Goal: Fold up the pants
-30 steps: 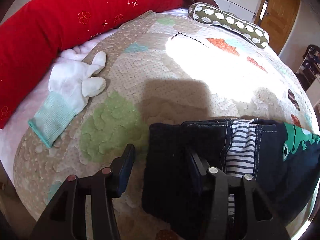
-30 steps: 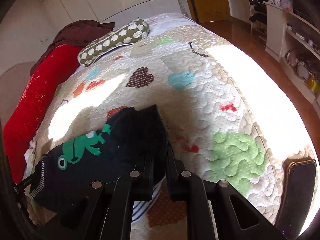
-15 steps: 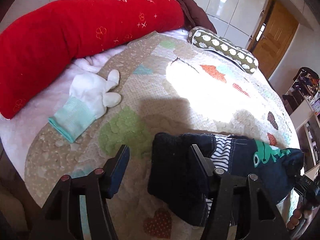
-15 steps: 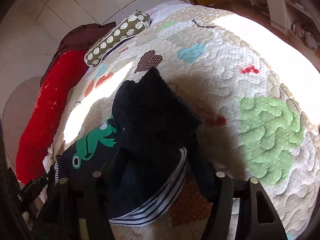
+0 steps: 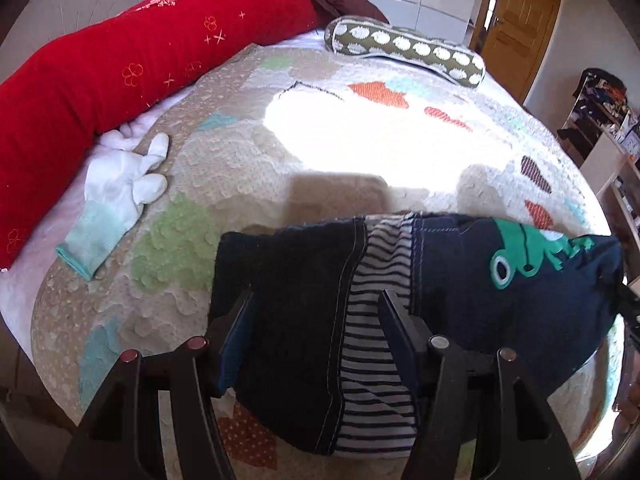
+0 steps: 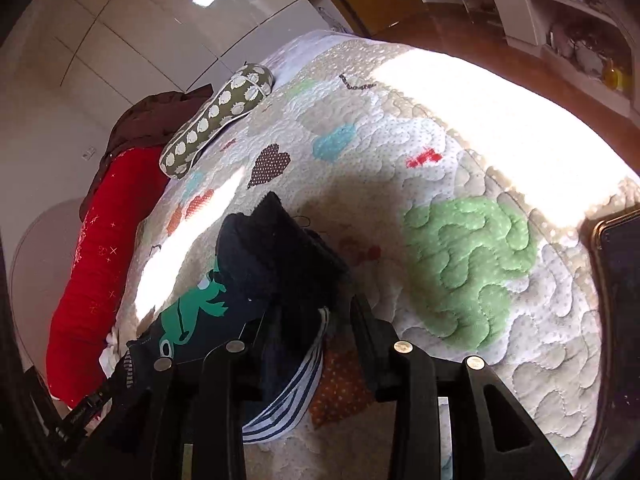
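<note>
The dark navy pants point(image 5: 440, 292), with a green frog print and a striped lining, lie folded in a bundle on the quilted bed. In the right wrist view the pants point(image 6: 276, 264) sit bunched, one dark end sticking up. My left gripper point(image 5: 316, 304) is open, its jaws set wide on either side of the pants' near end. My right gripper point(image 6: 308, 316) is open, its jaws on either side of the striped edge of the bundle.
A white glove with a teal cuff point(image 5: 116, 204) lies left on the quilt point(image 5: 360, 140). A long red pillow point(image 5: 120, 56) and a spotted green bolster point(image 5: 404, 48) lie at the far side. A dark phone-like slab point(image 6: 616, 280) lies at the right edge. Shelves point(image 6: 580, 32) stand beyond the bed.
My right gripper was shut on the pants' end a second ago and has opened. My left gripper has shifted right, so both jaws now flank the pants.
</note>
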The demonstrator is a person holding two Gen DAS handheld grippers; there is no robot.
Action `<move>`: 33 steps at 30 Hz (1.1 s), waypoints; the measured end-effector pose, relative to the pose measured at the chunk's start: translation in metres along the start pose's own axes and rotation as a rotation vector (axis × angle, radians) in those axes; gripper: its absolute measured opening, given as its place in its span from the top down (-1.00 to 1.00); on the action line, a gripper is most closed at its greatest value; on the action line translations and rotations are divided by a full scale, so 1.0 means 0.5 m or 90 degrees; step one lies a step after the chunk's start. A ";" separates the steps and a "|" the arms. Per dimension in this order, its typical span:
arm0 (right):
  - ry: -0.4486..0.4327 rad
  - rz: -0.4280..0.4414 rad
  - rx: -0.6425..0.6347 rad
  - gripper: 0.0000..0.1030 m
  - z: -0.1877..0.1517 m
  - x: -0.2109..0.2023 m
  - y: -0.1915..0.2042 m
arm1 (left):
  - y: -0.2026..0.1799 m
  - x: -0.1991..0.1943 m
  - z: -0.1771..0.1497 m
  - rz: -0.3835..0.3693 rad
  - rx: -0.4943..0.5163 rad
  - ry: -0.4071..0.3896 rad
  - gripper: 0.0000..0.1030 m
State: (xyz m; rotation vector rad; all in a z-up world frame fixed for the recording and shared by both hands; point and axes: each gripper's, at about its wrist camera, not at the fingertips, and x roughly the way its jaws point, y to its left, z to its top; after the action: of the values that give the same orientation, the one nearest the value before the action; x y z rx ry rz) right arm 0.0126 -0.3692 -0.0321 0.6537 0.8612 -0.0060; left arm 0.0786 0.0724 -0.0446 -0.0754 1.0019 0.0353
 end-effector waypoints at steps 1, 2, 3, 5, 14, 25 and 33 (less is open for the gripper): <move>-0.012 -0.002 -0.008 0.20 0.002 -0.014 0.004 | -0.002 0.021 -0.004 0.016 0.005 0.017 -0.19; -0.019 -0.002 -0.012 0.14 0.003 -0.024 0.008 | -0.005 0.028 -0.007 0.026 0.011 0.021 -0.19; -0.022 0.000 -0.015 0.03 0.003 -0.032 0.009 | -0.010 0.021 -0.007 0.030 0.018 0.015 -0.19; -0.024 0.004 -0.023 -0.01 0.001 -0.042 0.011 | -0.021 -0.008 0.001 0.008 0.025 0.007 -0.19; -0.003 0.016 -0.057 -0.11 -0.040 -0.023 0.021 | -0.180 -0.115 0.089 -0.145 0.093 -0.029 -0.25; 0.027 0.039 -0.051 -0.17 -0.061 0.019 0.002 | -0.520 -0.031 0.142 -0.283 0.262 0.079 -0.26; 0.020 0.054 -0.063 -0.20 -0.069 0.040 0.005 | -0.659 0.082 0.169 -0.328 0.283 0.196 -0.30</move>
State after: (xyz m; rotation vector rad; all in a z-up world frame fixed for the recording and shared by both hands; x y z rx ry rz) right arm 0.0022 -0.3436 -0.0610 0.5979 0.8589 0.1226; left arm 0.1931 -0.2497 -0.0184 0.0720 1.2496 -0.6852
